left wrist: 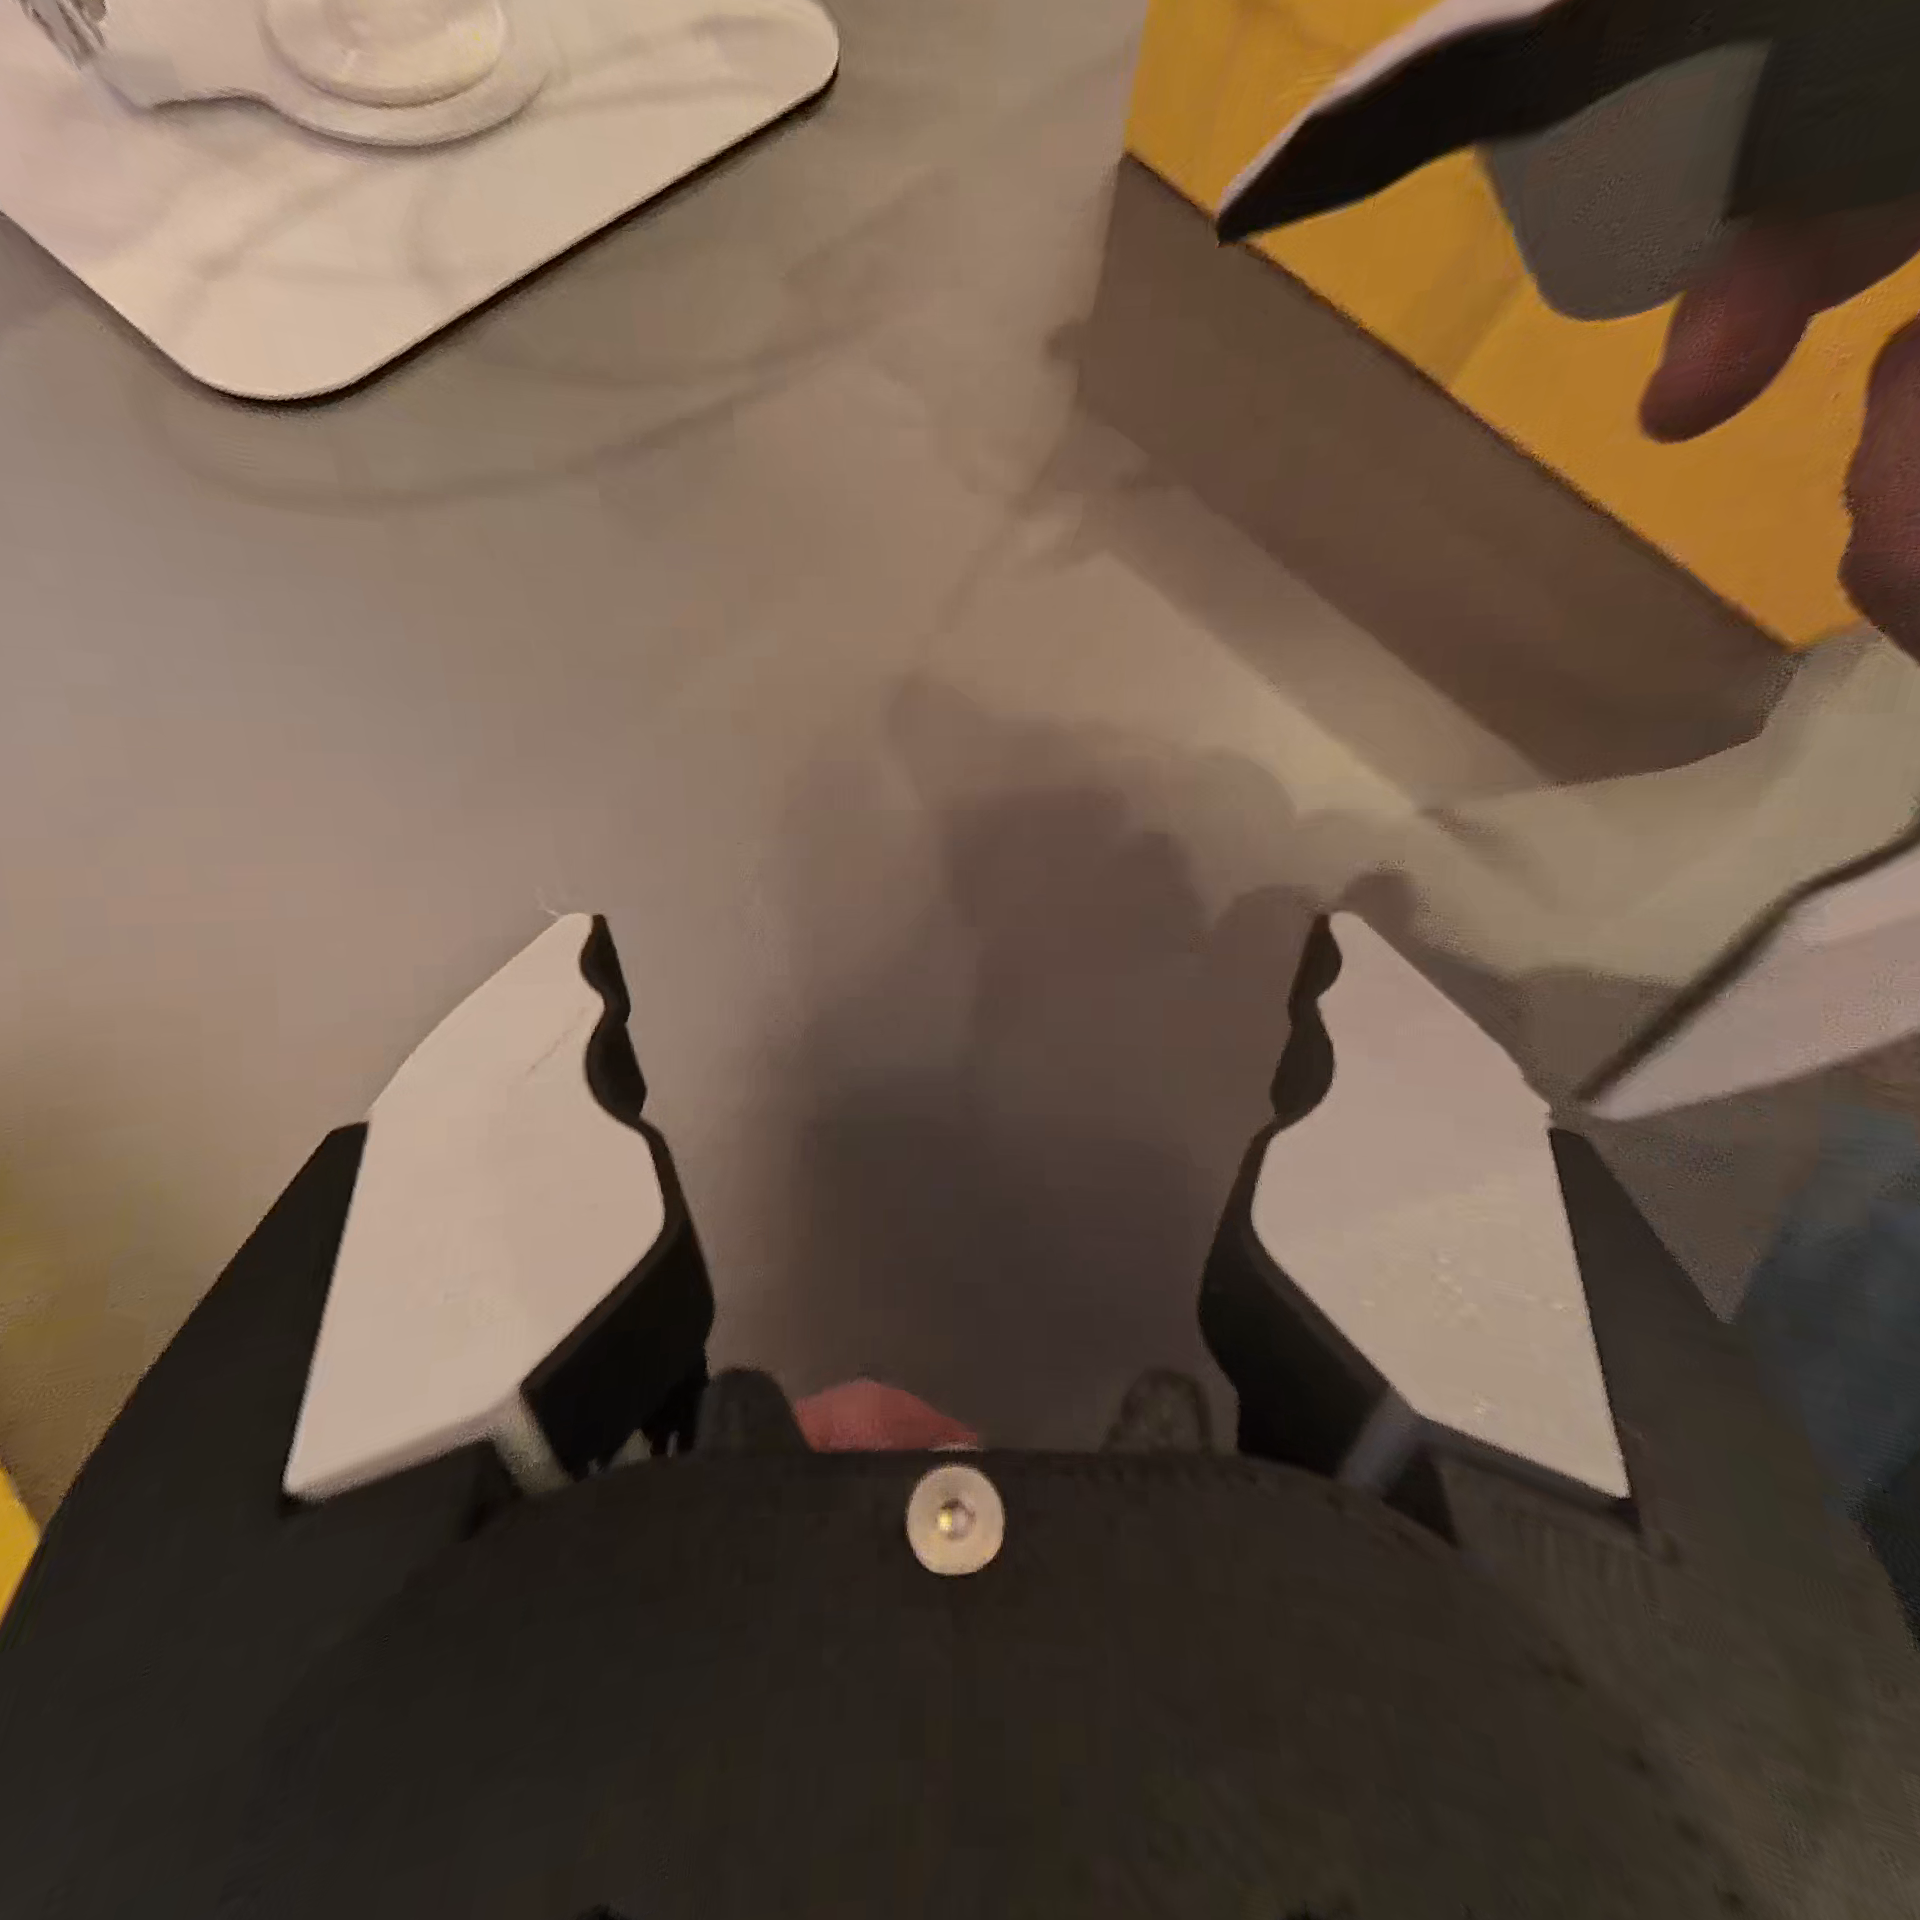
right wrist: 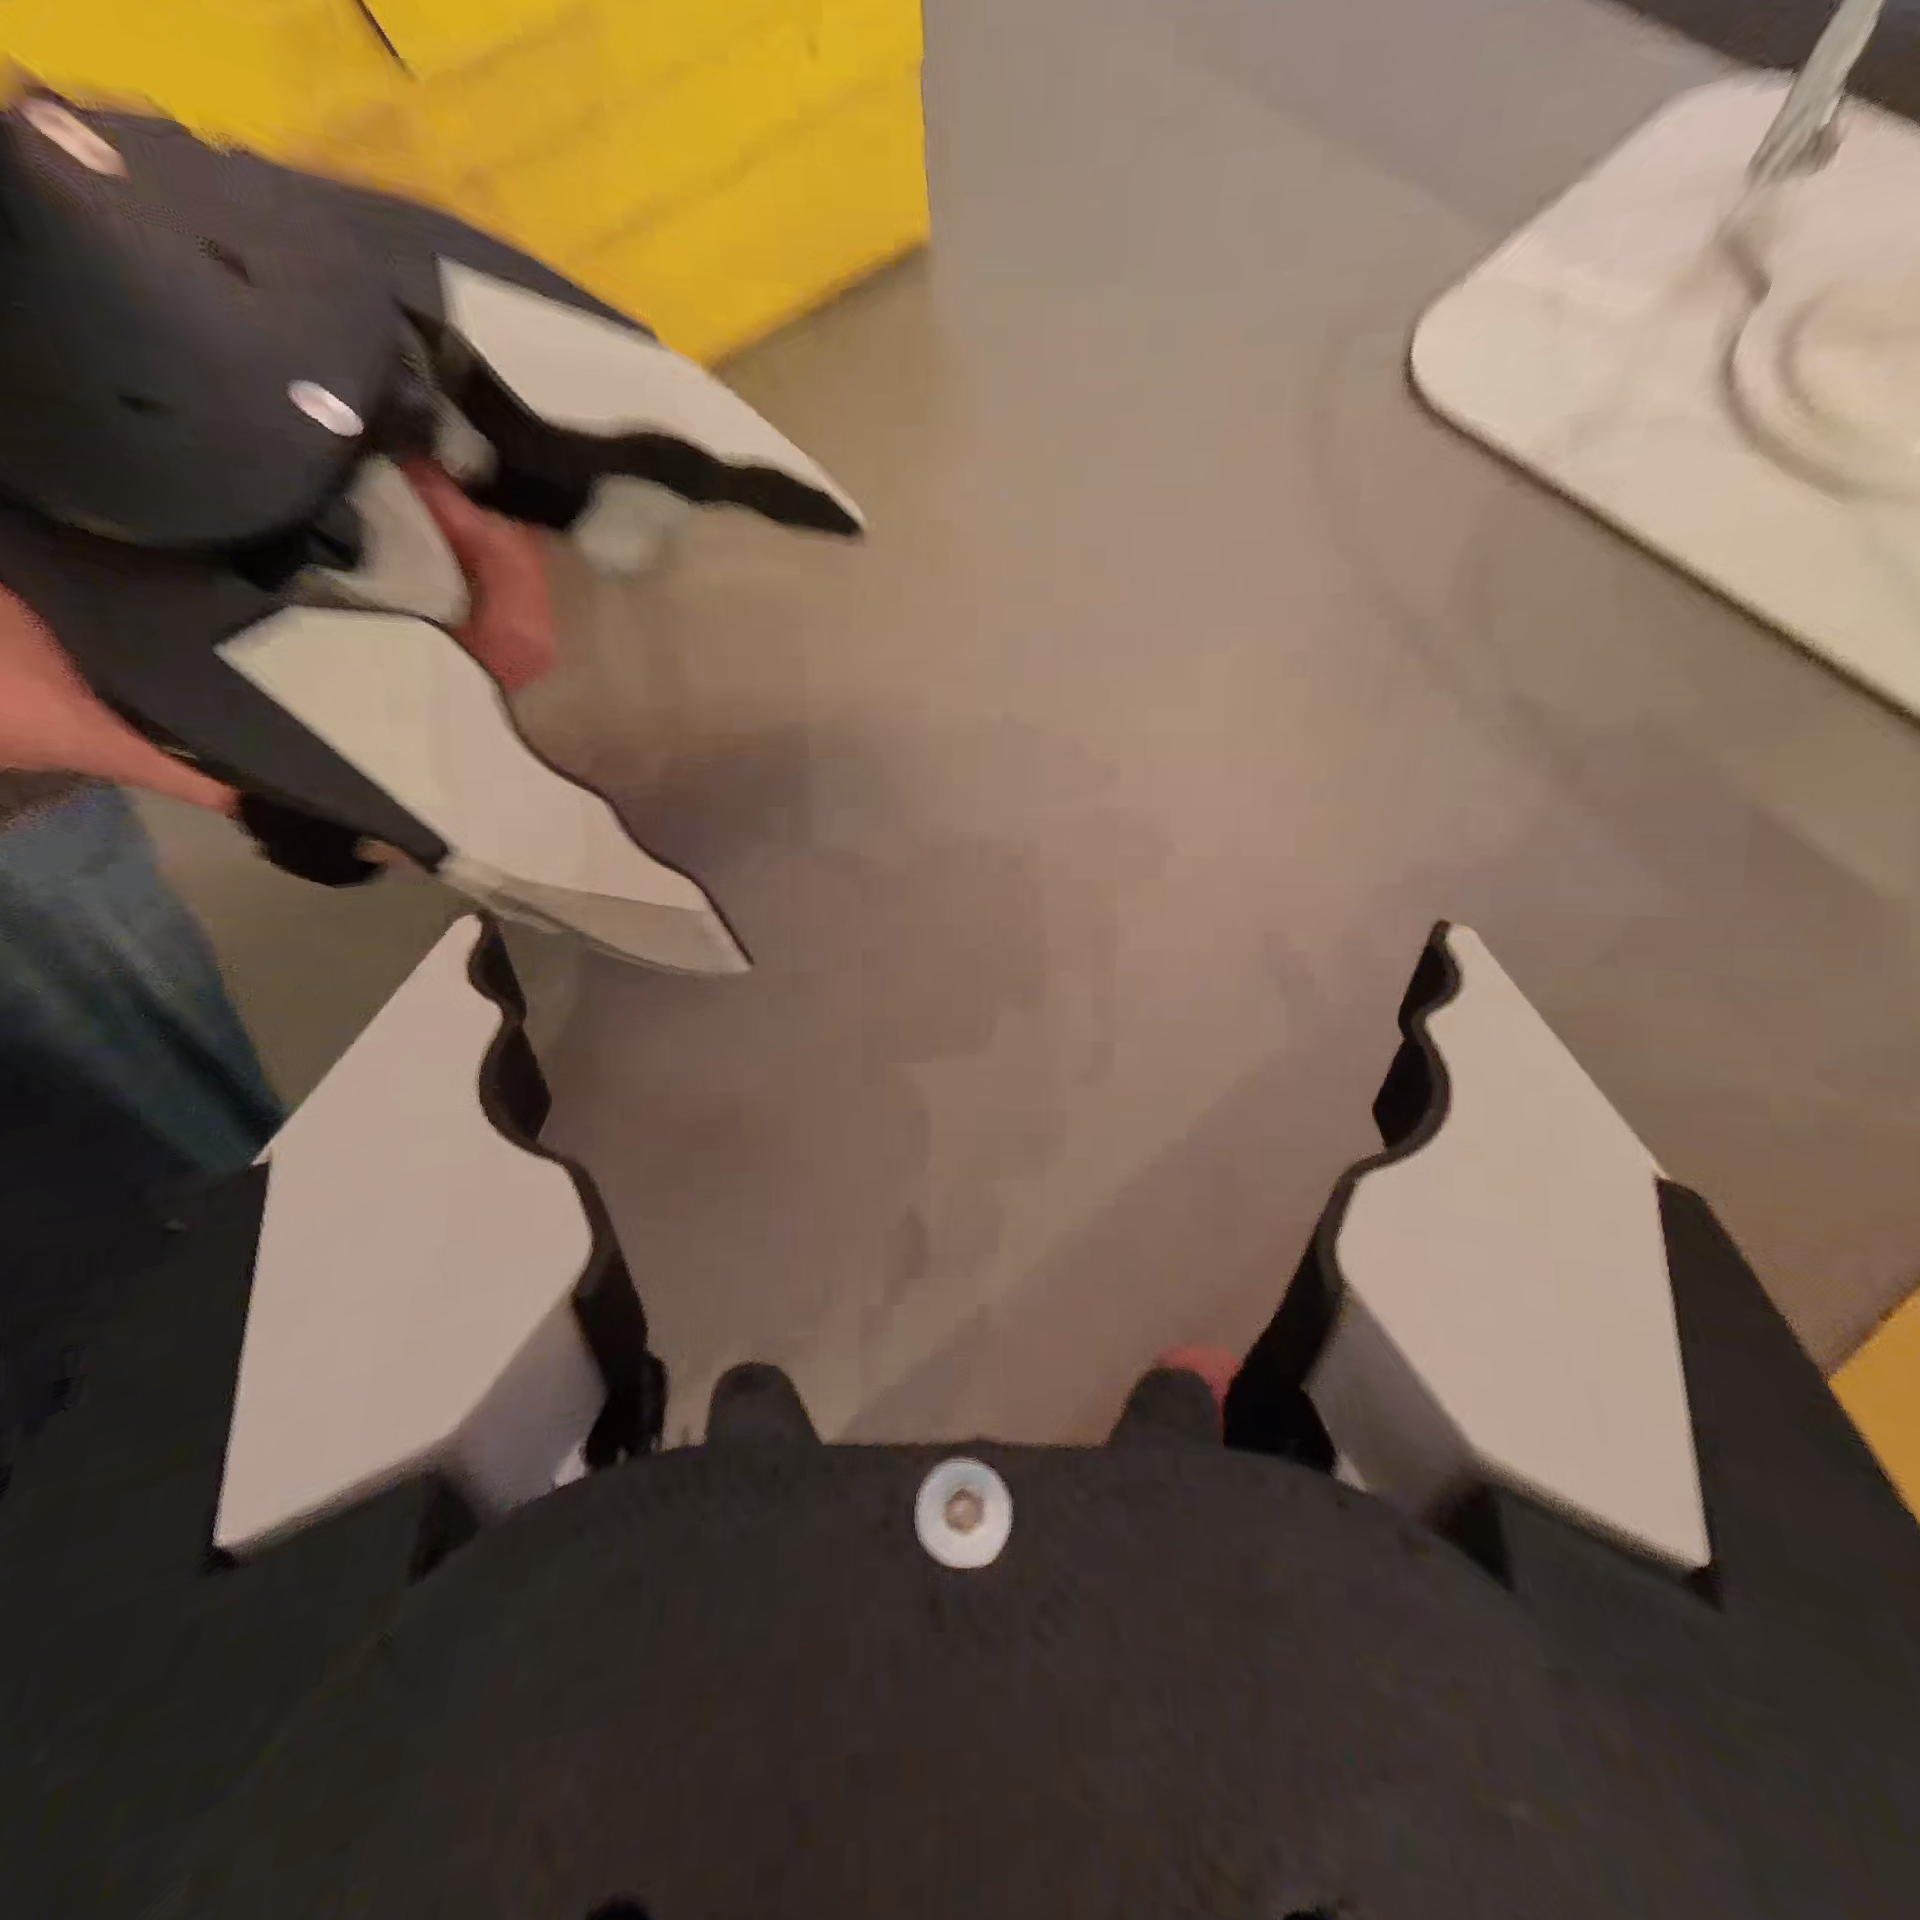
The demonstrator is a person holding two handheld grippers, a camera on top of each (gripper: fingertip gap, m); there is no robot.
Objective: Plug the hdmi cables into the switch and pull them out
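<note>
Both tools gape empty: left tool (left wrist: 961,925), right tool (right wrist: 961,930), over bare grey worktop (left wrist: 416,675). White pad (left wrist: 343,208) w/ clear stand upper left in left view, upper right in right view. No cables or switch visible; prob. searching, next move needs locating them. No legible writing.

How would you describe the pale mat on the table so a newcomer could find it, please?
On the grey table, look toward the far edge. There lies a white marbled mat with rounded corners; it alone carries a clear glass stand.
</note>
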